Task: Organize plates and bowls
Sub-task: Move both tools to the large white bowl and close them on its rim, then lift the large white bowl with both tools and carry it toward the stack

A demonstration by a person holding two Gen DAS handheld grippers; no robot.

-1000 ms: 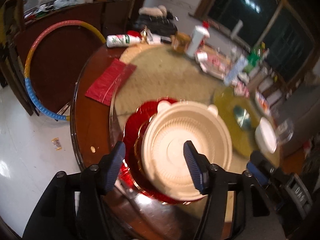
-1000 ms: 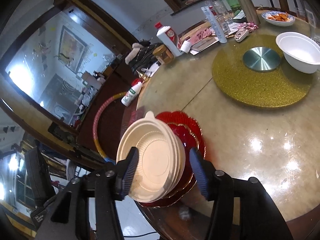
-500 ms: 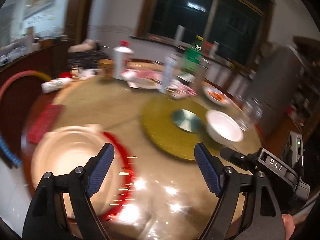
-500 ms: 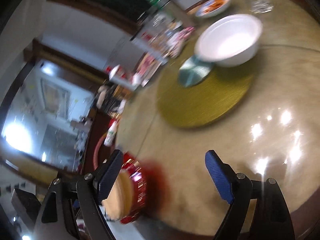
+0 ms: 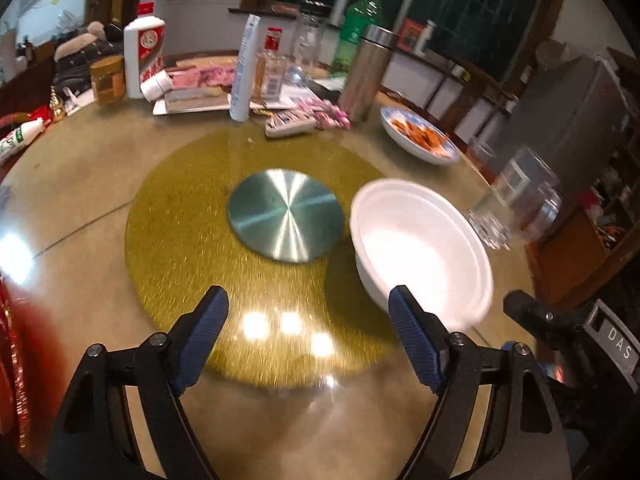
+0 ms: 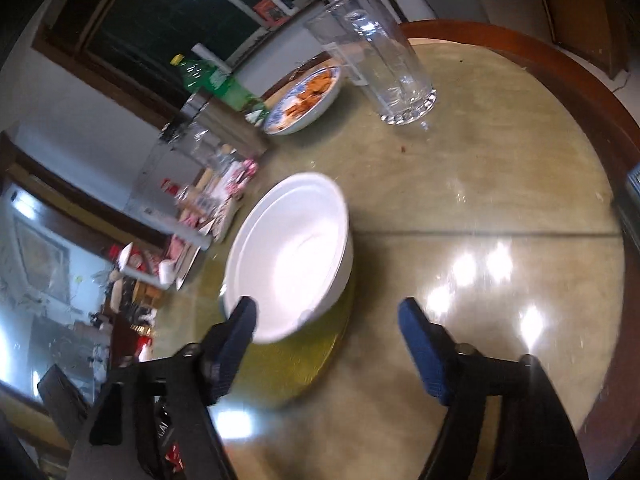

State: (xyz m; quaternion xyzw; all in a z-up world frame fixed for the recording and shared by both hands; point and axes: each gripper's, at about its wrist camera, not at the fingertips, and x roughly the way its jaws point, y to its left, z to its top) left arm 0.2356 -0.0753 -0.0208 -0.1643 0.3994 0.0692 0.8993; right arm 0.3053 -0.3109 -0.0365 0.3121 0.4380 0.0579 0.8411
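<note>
A white bowl (image 5: 420, 248) sits on the right edge of a gold turntable mat (image 5: 192, 240), and it also shows in the right wrist view (image 6: 292, 252). My left gripper (image 5: 308, 316) is open and empty, above the mat's near side, its right finger close to the bowl's near rim. My right gripper (image 6: 326, 320) is open and empty, its left finger just in front of the bowl's near rim. A red plate edge (image 5: 12, 360) shows at the far left.
A round silver disc (image 5: 286, 214) lies at the mat's centre. A blue-rimmed plate of food (image 5: 418, 136) and clear glasses (image 6: 372, 60) stand beyond the bowl. Bottles, a flask and packets crowd the far side of the table (image 5: 248, 68). The table's wooden edge (image 6: 592, 92) curves right.
Both grippers have swung away from the cream bowl on the red plate, rightwards to the white bowl. The white bowl is now close in front of both; both stay open.
</note>
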